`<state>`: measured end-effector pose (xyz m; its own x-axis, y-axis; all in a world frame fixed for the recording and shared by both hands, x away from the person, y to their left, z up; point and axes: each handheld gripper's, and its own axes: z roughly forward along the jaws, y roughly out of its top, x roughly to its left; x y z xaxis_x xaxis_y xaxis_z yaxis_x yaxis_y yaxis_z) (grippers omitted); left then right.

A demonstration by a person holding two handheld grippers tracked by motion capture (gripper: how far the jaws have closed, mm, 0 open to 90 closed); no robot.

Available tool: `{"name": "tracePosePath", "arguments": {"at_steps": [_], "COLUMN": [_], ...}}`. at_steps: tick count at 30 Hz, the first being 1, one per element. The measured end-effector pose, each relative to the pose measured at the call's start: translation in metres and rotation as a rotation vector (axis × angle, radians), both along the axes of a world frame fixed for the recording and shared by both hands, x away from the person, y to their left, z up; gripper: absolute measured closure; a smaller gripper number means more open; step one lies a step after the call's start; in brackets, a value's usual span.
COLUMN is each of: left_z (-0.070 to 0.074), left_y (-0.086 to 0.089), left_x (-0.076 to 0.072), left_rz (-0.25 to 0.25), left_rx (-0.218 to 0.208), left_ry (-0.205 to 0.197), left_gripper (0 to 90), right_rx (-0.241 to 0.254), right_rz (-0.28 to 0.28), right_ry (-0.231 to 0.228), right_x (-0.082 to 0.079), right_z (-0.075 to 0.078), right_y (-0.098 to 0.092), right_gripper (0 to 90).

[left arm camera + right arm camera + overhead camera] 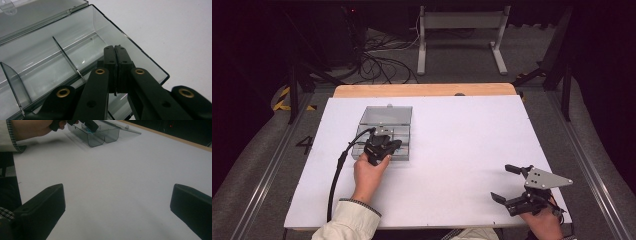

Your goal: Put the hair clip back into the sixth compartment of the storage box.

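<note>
Sits on the white table [452,165], left of centre toward the far side: a clear smoky plastic compartment box [384,134], lid [387,115] swung open and lying back on the far side. Looks light, stiff and thin-walled, likely slippery on the smooth top and prone to skating or tipping if pushed at one edge; thin dividers [66,57] inside seem fragile, so best taken by a side wall or the front rim rather than by a divider. Left gripper [382,148] held over the near part of the box, hand [369,172] behind it with forearm reaching in from the near edge; jaws pressed together, nothing seen between them, tips down over the right-hand compartment. Right gripper [512,184] resting near the near right corner, well apart from the box, jaws spread wide and empty.
</note>
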<state>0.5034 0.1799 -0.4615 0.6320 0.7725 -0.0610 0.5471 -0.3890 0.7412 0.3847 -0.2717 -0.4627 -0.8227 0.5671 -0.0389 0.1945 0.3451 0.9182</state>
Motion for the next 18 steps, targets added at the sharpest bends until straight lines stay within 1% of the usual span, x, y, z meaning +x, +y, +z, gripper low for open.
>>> {"name": "tracePosePath", "arguments": {"at_steps": [1, 3, 7, 10, 14, 16, 18], "left_z": [-0.0003, -0.0009, -0.0016, -0.003, -0.0047, -0.0052, -0.0062], "left_y": [0.0, -0.0006, -0.0006, -0.001, -0.0012, -0.0013, -0.0019], "left_x": [0.0003, 0.0001, 0.0011, 0.0018, 0.0029, 0.0035, 0.0037], "left_rz": [0.0, 0.005, 0.002, 0.0, -0.004, -0.006, -0.007], "left_rx": [0.005, 0.003, 0.011, 0.012, 0.016, 0.025, 0.019], "left_ry": [0.001, 0.007, 0.006, 0.021, 0.028, 0.028, 0.036], "left_gripper": [88.7, 88.7, 88.7, 88.7, 88.6, 88.6, 88.7], "right_rx": [0.0, 0.001, 0.001, 0.0, 0.002, 0.002, 0.001], "right_rz": [0.0, 0.001, 0.0, 0.0, 0.001, 0.001, 0.0], "right_ry": [0.0, 0.0, 0.001, 0.0, 0.003, 0.002, 0.002], "right_x": [0.0001, 0.0001, 0.0001, 0.0002, 0.0002, 0.0003, 0.0002], "right_z": [0.0, 0.0, -0.0001, -0.0002, -0.0003, -0.0003, -0.0002], "right_y": [0.0, 0.0, 0.0001, 0.0002, 0.0004, 0.0006, 0.0005], "right_gripper": [0.7, 0.7, 0.7, 0.7, 0.7, 0.7, 0.7]}}
